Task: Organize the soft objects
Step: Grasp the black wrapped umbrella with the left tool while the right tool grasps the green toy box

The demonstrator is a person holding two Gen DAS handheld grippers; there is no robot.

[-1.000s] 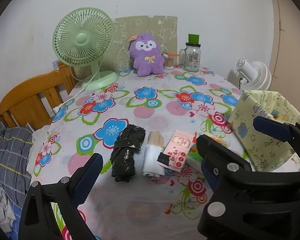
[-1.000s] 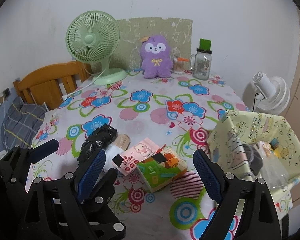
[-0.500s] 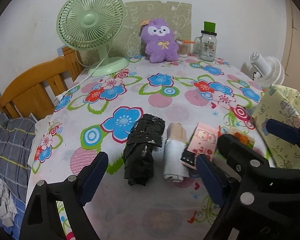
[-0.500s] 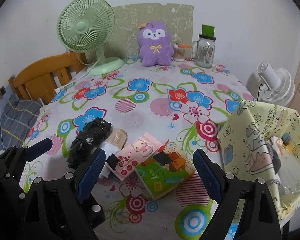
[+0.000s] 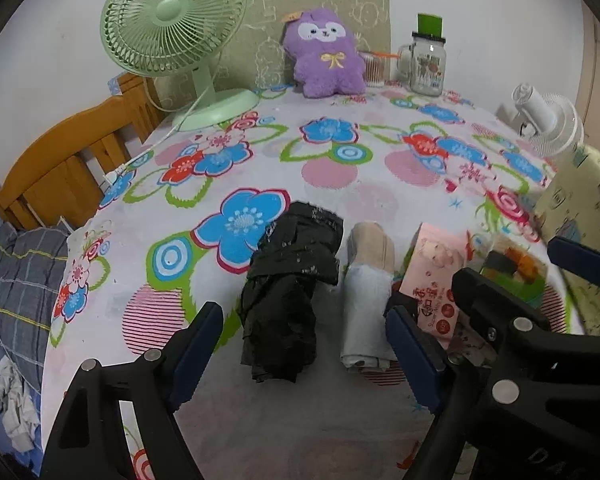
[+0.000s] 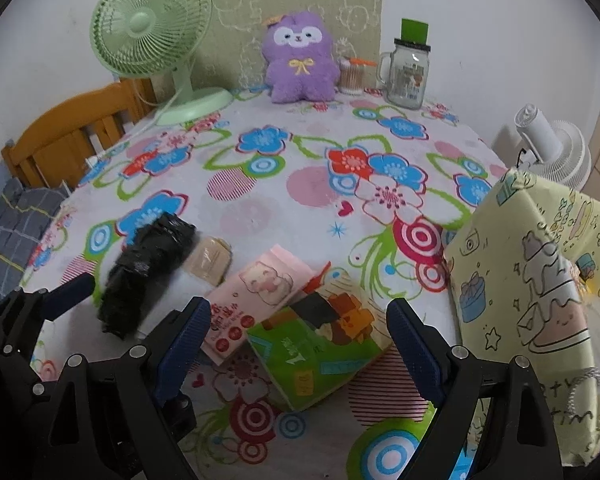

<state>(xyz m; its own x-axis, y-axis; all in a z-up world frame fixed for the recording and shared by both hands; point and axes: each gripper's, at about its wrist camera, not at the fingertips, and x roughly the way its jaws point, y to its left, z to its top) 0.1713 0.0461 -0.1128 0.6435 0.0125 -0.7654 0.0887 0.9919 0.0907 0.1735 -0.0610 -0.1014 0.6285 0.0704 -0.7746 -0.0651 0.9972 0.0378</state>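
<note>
A rolled black cloth (image 5: 290, 288) lies on the floral tablecloth, with a rolled white and beige cloth (image 5: 368, 292) to its right. My left gripper (image 5: 304, 354) is open, low over the table, with the near ends of both rolls between its fingers. A pink tissue pack (image 6: 260, 296) and a green tissue pack (image 6: 324, 336) lie further right. My right gripper (image 6: 298, 344) is open around the green pack's near end. The yellow cartoon fabric bin (image 6: 540, 288) stands at the right. The black roll also shows in the right wrist view (image 6: 144, 272).
A green desk fan (image 5: 176, 36), a purple plush (image 5: 324, 52), a cotton-swab cup (image 6: 350, 74) and a glass mug jar (image 5: 426, 64) stand along the far wall. A wooden chair (image 5: 64, 168) is at the left, a white fan (image 6: 552, 152) beyond the right edge.
Both grippers have moved forward and lower toward the items on the table. The rolls and packs appear larger and closer. Nothing was grasped.
</note>
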